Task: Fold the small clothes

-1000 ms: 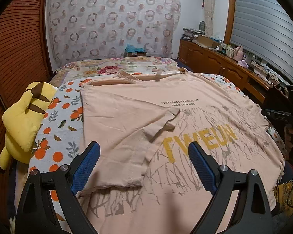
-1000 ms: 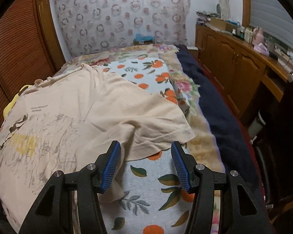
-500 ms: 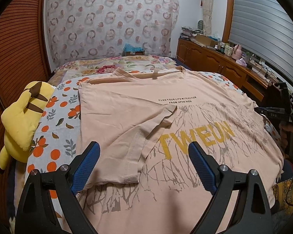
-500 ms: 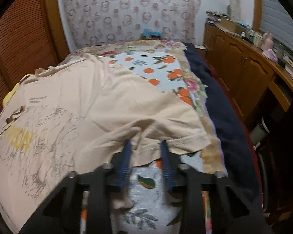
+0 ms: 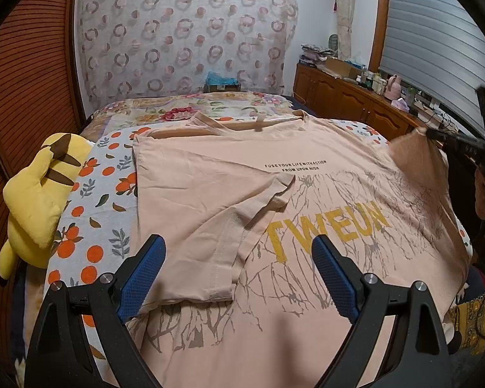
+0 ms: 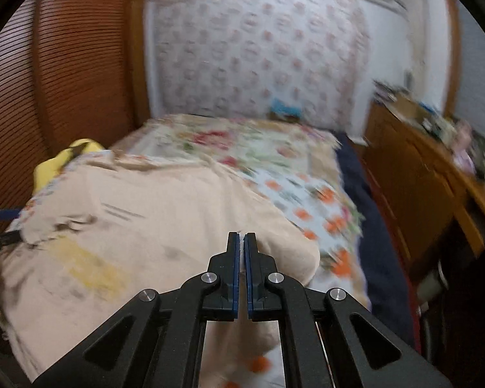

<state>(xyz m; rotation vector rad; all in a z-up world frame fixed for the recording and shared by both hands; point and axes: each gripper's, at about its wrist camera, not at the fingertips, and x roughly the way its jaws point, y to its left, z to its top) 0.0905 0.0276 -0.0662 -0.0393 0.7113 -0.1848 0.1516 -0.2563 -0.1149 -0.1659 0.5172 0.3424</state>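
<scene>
A peach T-shirt (image 5: 307, 200) with yellow lettering lies spread on the bed, its left sleeve (image 5: 216, 213) folded in over the chest. My left gripper (image 5: 237, 271) hovers open above the shirt's lower left part, nothing between its blue pads. In the right wrist view my right gripper (image 6: 241, 242) is shut on the right sleeve's hem, a sliver of pale cloth pinched between the pads, and the shirt (image 6: 145, 226) rises toward it. From the left wrist view the lifted sleeve (image 5: 414, 152) peaks at the right gripper (image 5: 431, 134) near the right edge.
A yellow plush toy (image 5: 38, 194) sits at the bed's left edge against the slatted wooden wall (image 5: 26, 74). The bedspread (image 5: 97, 200) has orange fruit print. A wooden cabinet (image 5: 349, 103) with clutter runs along the right side. A patterned curtain (image 5: 184, 38) hangs behind.
My right gripper closed on the right sleeve's hem, then rose and swung, lifting the sleeve off the bed. The left gripper stayed put and open.
</scene>
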